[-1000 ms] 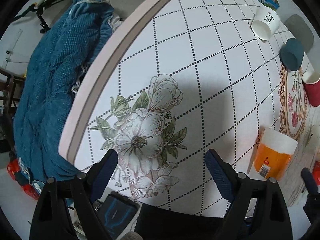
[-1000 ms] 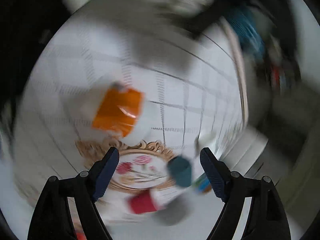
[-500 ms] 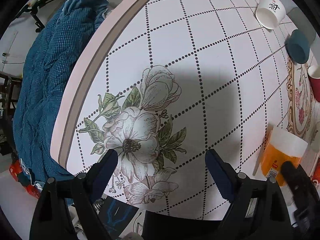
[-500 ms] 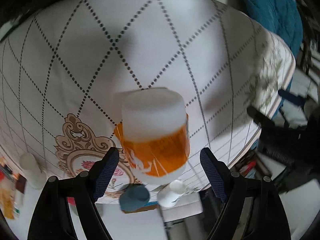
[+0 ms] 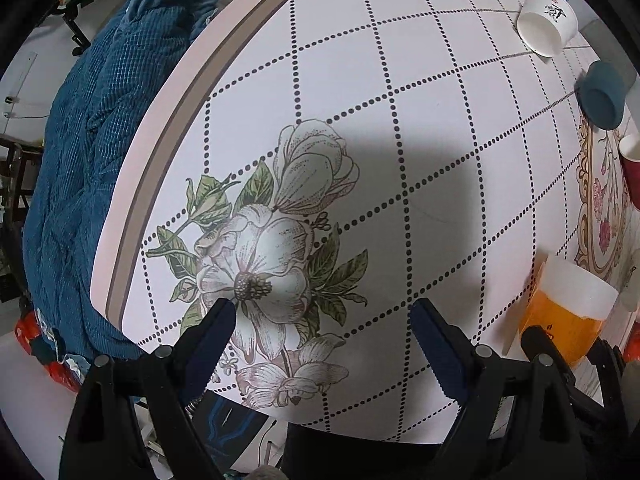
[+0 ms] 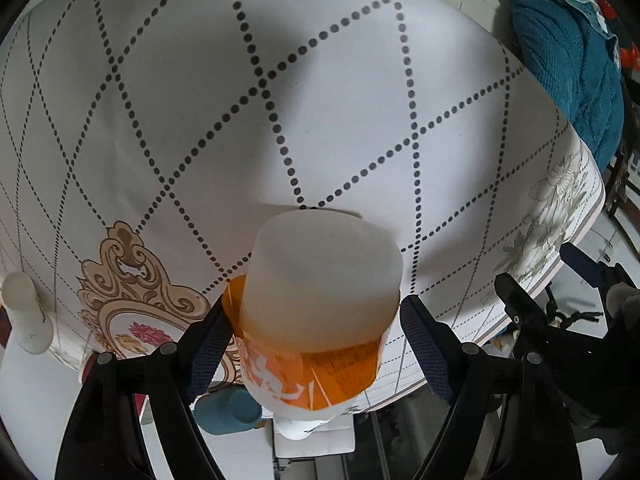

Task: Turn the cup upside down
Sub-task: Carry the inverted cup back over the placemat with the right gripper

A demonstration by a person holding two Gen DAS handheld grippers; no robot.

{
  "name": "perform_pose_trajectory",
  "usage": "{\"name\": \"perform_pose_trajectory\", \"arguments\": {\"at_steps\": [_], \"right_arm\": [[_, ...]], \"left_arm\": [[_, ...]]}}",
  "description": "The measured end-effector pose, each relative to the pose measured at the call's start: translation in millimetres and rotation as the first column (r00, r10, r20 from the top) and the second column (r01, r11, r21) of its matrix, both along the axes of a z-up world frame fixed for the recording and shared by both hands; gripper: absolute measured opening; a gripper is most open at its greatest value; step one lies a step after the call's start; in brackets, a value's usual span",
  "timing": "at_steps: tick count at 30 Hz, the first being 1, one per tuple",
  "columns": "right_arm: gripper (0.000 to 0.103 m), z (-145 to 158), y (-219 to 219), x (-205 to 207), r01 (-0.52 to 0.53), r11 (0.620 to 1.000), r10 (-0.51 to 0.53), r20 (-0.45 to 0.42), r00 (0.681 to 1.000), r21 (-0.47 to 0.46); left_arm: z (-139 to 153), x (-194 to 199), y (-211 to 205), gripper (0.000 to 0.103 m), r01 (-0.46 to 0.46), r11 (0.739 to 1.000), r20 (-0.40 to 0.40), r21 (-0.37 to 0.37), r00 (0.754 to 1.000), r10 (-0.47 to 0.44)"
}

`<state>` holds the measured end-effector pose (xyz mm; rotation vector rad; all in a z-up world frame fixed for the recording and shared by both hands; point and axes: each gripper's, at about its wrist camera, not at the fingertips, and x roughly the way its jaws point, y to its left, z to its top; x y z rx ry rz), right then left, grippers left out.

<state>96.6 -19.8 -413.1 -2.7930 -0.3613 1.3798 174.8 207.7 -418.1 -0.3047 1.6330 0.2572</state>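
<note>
An orange and white cup (image 6: pixel 316 312) stands on the white dotted tablecloth (image 6: pixel 280 92). In the right wrist view it fills the gap between my right gripper's (image 6: pixel 316 344) open blue fingers, with a small gap on each side. It also shows at the right edge of the left wrist view (image 5: pixel 568 304), with the right gripper's black frame beside it. My left gripper (image 5: pixel 324 336) is open and empty over the flower print near the table's edge.
A white paper cup (image 5: pixel 546 22), a teal cup (image 5: pixel 602 94) and a red cup (image 5: pixel 632 168) stand at the far right. A blue blanket (image 5: pixel 96 152) hangs past the table's left edge. A white bottle (image 6: pixel 26 312) lies at the left.
My right gripper has swung round and closed in on the orange cup, which now sits between its fingers. My left gripper has drifted slightly forward over the flower print.
</note>
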Motion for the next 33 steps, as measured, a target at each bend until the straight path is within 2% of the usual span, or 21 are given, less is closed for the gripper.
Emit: {"name": "perform_pose_trajectory", "arguments": {"at_steps": [3, 4, 5, 12, 17, 22, 24, 28, 31, 33], "right_arm": [[0.084, -1.5, 1.1, 0.1, 0.001, 1.000, -0.001, -0.010, 1.000, 0.005], [0.081, -1.4, 2.7, 0.8, 0.004, 1.000, -0.003, -0.017, 1.000, 0.007], [0.075, -2.2, 3.8, 4.0, 0.012, 1.000, -0.012, -0.024, 1.000, 0.007], [0.074, -2.5, 18.0, 6.4, 0.077, 0.997, -0.076, -0.036, 0.996, 0.030], [0.074, -5.9, 36.4, 5.8, 0.176, 0.982, -0.174, -0.030, 0.984, 0.063], [0.074, 4.5, 60.7, 14.0, 0.341, 0.936, -0.339, -0.045, 0.940, 0.088], [0.074, 8.9, 69.9, 19.7, 0.419, 0.903, -0.415, -0.059, 0.908, 0.093], [0.074, 13.0, 84.1, 35.0, 0.573, 0.815, -0.567, -0.079, 0.820, 0.091], [0.074, 13.1, 90.9, 45.7, 0.687, 0.723, -0.680, -0.097, 0.727, 0.074], [0.074, 11.3, 94.4, 53.1, 0.762, 0.644, -0.755, -0.107, 0.647, 0.062]], "left_arm": [[-0.8, -3.5, 2.2, 0.090, -0.005, 1.000, -0.002, -0.001, 1.000, 0.005], [-0.5, -5.3, 2.0, 0.090, -0.008, 1.000, -0.003, -0.001, 1.000, 0.008], [-0.9, -6.3, 2.4, 0.090, -0.009, 1.000, -0.004, 0.000, 1.000, 0.009], [-2.5, -13.5, 4.5, 0.090, -0.013, 1.000, -0.007, 0.003, 1.000, 0.013], [0.3, -17.1, 1.8, 0.090, -0.010, 1.000, -0.005, 0.008, 1.000, 0.010], [4.4, -15.5, 3.5, 0.090, -0.003, 1.000, 0.000, 0.014, 1.000, 0.003], [6.9, -14.4, 3.8, 0.090, 0.002, 1.000, 0.004, 0.017, 1.000, -0.002], [9.6, -11.6, 4.6, 0.090, 0.008, 1.000, 0.008, 0.021, 1.000, -0.008], [10.3, -9.8, 4.6, 0.089, 0.014, 1.000, 0.011, 0.023, 1.000, -0.014], [11.6, -7.5, 3.5, 0.089, 0.019, 1.000, 0.014, 0.024, 1.000, -0.020]]}}
